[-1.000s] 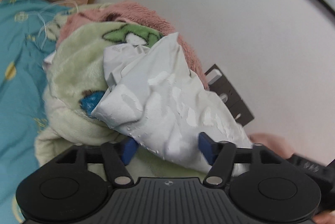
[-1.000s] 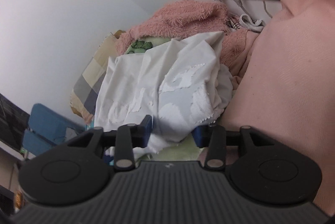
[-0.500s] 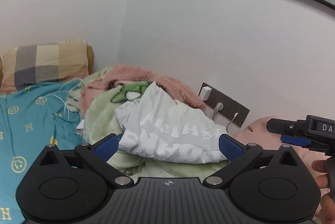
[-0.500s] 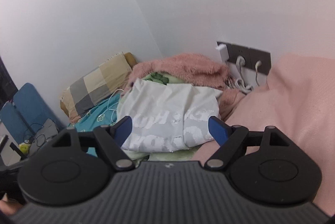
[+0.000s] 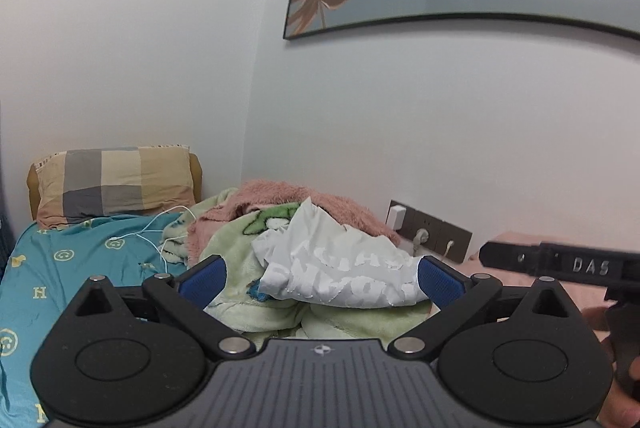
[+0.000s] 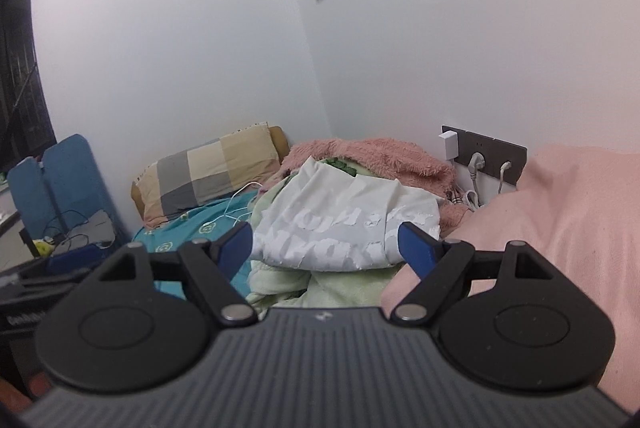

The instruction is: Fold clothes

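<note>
A white T-shirt [image 5: 340, 268] with pale cracked lettering lies folded on a heap of bedding against the wall. It also shows in the right wrist view [image 6: 344, 224]. My left gripper [image 5: 320, 278] is open and empty, held back from the shirt, with its blue pads wide apart. My right gripper [image 6: 326, 248] is open and empty, also back from the shirt. The right gripper's black body [image 5: 560, 262] shows at the right edge of the left wrist view.
Under the shirt lie a pale green fleece blanket [image 5: 236, 260] and a pink fluffy blanket [image 6: 380, 156]. A checked pillow [image 5: 112, 180] and a white cable [image 5: 160, 228] lie on the teal sheet [image 5: 60, 268]. A pink cushion [image 6: 560, 220] is at the right, wall sockets [image 6: 488, 156] behind it.
Both grippers have opened wide, let go of the white T-shirt and pulled back and up. The shirt now rests on the blanket heap.
</note>
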`<state>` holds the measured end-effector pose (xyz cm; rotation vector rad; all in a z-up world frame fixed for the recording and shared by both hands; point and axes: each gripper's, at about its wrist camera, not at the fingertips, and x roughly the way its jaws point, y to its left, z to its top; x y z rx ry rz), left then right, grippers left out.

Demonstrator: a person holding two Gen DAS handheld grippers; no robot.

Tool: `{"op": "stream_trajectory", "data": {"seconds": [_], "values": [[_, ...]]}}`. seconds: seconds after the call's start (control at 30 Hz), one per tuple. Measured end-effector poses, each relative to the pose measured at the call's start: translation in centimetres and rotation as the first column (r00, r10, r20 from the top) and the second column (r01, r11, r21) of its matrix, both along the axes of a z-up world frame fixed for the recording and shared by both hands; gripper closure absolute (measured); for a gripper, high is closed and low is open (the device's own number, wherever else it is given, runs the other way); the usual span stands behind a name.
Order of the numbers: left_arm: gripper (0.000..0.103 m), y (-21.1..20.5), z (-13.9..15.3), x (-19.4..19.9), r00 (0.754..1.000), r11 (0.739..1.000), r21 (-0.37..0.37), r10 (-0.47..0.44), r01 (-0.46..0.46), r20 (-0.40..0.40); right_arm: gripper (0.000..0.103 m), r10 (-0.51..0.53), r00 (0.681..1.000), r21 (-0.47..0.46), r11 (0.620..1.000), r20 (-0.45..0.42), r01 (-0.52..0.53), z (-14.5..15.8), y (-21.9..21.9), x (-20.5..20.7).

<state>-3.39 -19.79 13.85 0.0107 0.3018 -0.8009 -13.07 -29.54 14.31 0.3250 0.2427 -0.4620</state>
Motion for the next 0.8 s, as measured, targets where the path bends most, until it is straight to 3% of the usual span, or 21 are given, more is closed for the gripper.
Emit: {"op": "stream_trajectory", "data": {"seconds": [0.43,0.8], "values": [[0.000,5.3,0.1,-3.8,0.993,0.999,-0.005,0.044,-0.043,0.110,0.021,-0.032,0.999,-0.131,0.991,0.017,0.034,-1.1,5.4,-0.7],[0.000,6.5,-1.6,-3.7,0.993,0.999,0.001,0.052,-0.052,0.109,0.021,-0.074,0.997,-0.192,0.979,-0.014,0.070,-1.7,8.3,-1.2]]}}
